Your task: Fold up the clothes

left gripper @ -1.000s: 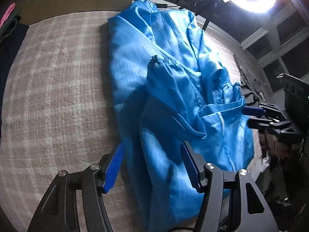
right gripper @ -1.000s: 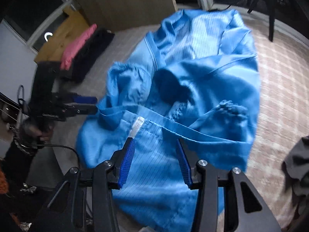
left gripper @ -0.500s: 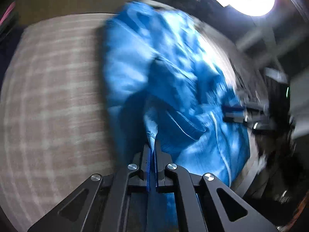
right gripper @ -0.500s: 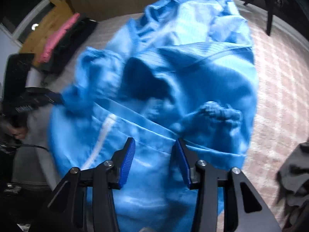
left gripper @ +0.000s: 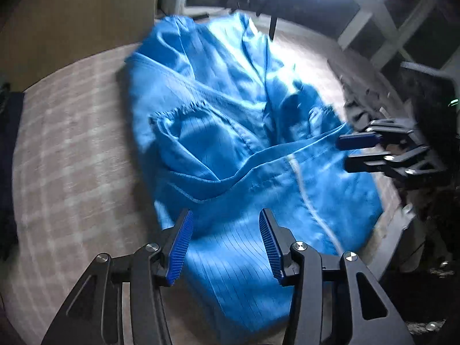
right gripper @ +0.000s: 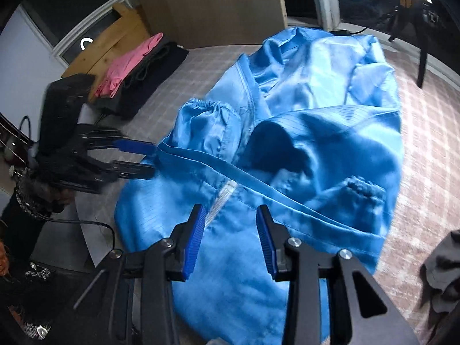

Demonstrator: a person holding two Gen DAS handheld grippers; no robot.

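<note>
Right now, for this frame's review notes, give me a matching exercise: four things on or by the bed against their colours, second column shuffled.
Things:
1. jacket
2. folded garment by the wooden board
3. zipper
4. crumpled garment at the right edge

Colours:
A. white
B. dark grey
C. bright blue
D. pink

Pairs: 1-C, 2-D, 3-A, 4-B

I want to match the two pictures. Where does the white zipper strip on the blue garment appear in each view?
Left wrist view: white zipper strip runs right of centre, down toward the lower right.
Right wrist view: it lies just above the right gripper, left of centre.
Shared landmark: the blue garment's hem band crossing the zipper top.
</note>
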